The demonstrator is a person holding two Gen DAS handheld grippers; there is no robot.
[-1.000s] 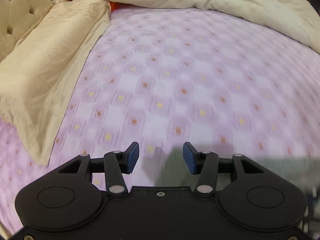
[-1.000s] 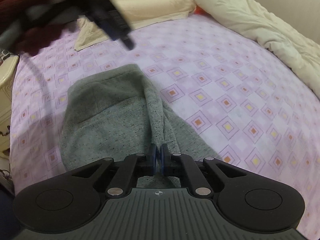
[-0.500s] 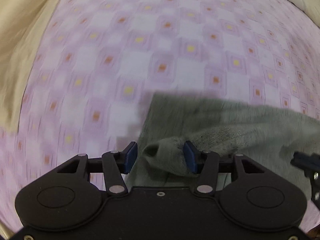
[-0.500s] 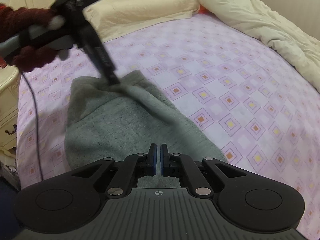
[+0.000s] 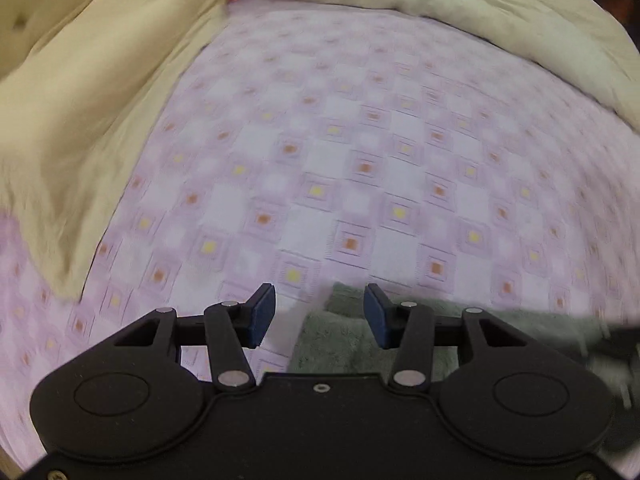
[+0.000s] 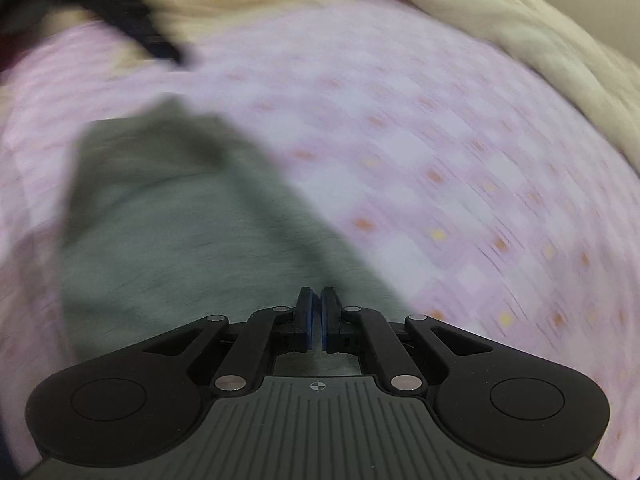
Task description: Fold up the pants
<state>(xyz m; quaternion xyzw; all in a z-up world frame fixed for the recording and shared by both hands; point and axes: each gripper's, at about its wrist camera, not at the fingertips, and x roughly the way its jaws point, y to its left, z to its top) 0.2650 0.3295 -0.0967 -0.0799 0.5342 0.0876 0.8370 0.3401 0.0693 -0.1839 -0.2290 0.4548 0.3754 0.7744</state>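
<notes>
The grey pants (image 6: 180,216) lie folded on the pink patterned bed sheet (image 6: 440,168), blurred by motion in the right wrist view. My right gripper (image 6: 316,320) is shut just above the near edge of the pants, and I cannot see any cloth between its pads. My left gripper (image 5: 319,316) is open and empty, hovering over the far corner of the pants (image 5: 340,340). The left gripper also shows as a dark blur at the top left of the right wrist view (image 6: 132,24).
A cream pillow (image 5: 80,112) lies at the left by a tufted headboard (image 5: 36,12). A cream duvet (image 5: 480,20) is bunched along the far and right side of the bed. The pink sheet (image 5: 360,160) stretches between them.
My left gripper has let go of the pants corner it straddled and has lifted, tilting up toward the bedhead. My right gripper stays shut and has shifted forward over the pants.
</notes>
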